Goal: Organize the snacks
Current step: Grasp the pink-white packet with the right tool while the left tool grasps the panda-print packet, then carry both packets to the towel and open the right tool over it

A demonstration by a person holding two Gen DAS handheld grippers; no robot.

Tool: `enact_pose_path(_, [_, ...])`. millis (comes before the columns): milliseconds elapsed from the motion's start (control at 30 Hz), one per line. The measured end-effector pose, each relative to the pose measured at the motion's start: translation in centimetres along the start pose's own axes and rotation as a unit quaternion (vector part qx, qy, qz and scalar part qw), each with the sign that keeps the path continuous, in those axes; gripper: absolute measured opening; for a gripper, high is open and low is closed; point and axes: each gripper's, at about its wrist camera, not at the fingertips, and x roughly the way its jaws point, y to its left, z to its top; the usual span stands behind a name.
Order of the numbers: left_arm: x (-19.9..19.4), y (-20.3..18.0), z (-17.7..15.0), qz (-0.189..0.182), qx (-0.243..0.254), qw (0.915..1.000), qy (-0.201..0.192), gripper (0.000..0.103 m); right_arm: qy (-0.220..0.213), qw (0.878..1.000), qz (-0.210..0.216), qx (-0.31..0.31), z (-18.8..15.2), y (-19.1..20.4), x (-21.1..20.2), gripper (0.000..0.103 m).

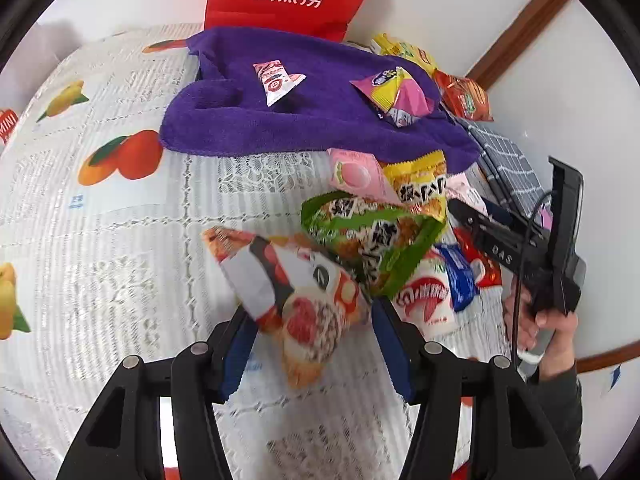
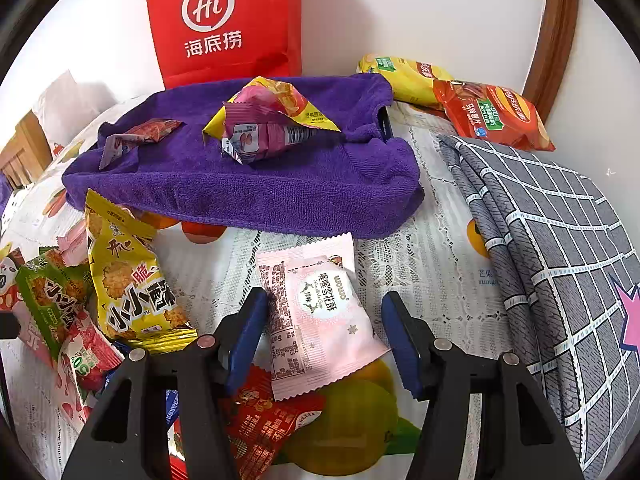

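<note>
I see a white lace-patterned cloth (image 1: 120, 240) printed with oranges and yellow fruit covering the surface. A red paper bag (image 2: 228, 20) with a white round logo and white lettering stands upright against the white wall (image 2: 420, 8) at the back. Just in front of it a purple towel (image 2: 248, 184) lies bunched and draped over something I cannot make out. To the right of the towel a grey fabric with a white grid pattern (image 2: 552, 240) lies folded in soft ridges. A brown wooden trim (image 2: 556, 36) runs along the wall behind it.
</note>
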Motion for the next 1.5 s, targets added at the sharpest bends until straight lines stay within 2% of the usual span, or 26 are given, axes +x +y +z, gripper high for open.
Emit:
enact_pose_path(167, [1.3, 0.2, 0.3, -0.005, -0.019, 0.9997, -0.015, 0.051, 0.000, 1.000, 0.001, 0.001, 0.0, 0.0, 0.0, 0.058])
enact_pose_path(267, [0.9, 0.3, 0.2, -0.008, -0.018, 0.9995, -0.026, 0.045, 0.000, 1.000, 0.002, 0.002, 0.0, -0.1, 0.0, 0.058])
enact_pose_path(367, [-0.1, 0.4, 0.0, -0.001, -0.012, 0.9993, -0.037, 0.043, -0.002, 1.000, 0.002, 0.000, 0.0, 0.0, -0.1, 0.056])
enact_pose_path(467, [-1.6, 0.5, 0.1, 0.010, -0.005, 0.9987, -0.050, 0.043, -0.005, 1.000, 0.002, 0.002, -0.1, 0.1, -0.2, 0.053])
enact_pose_path(667, [-3.7, 0.5, 0.6, 0.010, 0.001, 0.9977, -0.067, 0.043, -0.013, 1.000, 0.003, 0.018, -0.4, -0.3, -0.7, 0.049])
enact_pose_path(900, [-5.5, 0.4, 1.2, 0.011, 0.006, 0.9965, -0.083, 0.043, -0.029, 0.999, 0.026, 0.031, -1.1, -0.8, -1.8, 0.045])
enact_pose_path(1100, [-6.3, 0.7, 2.1, 0.009, 0.007, 0.9948, -0.101, 0.043, -0.052, 0.995, 0.054, 0.069, -1.6, -2.0, -4.4, 0.045])
enact_pose_path(1200, [-6.4, 0.8, 2.8, 0.003, 0.003, 0.9944, -0.106, 0.043, -0.079, 0.992, 0.061, 0.074, -0.7, -2.3, -6.5, 0.045])
enact_pose_path(1333, [-6.3, 0.7, 4.0, 0.000, -0.002, 0.9933, -0.115, 0.043, -0.121, 0.990, 0.042, 0.058, 1.9, -1.8, -9.0, 0.045])
enact_pose_path(1500, [-6.1, 0.9, 5.8, 0.008, -0.013, 0.9913, -0.131, 0.043, -0.146, 0.988, 0.019, 0.047, 5.6, -0.7, -9.6, 0.045])
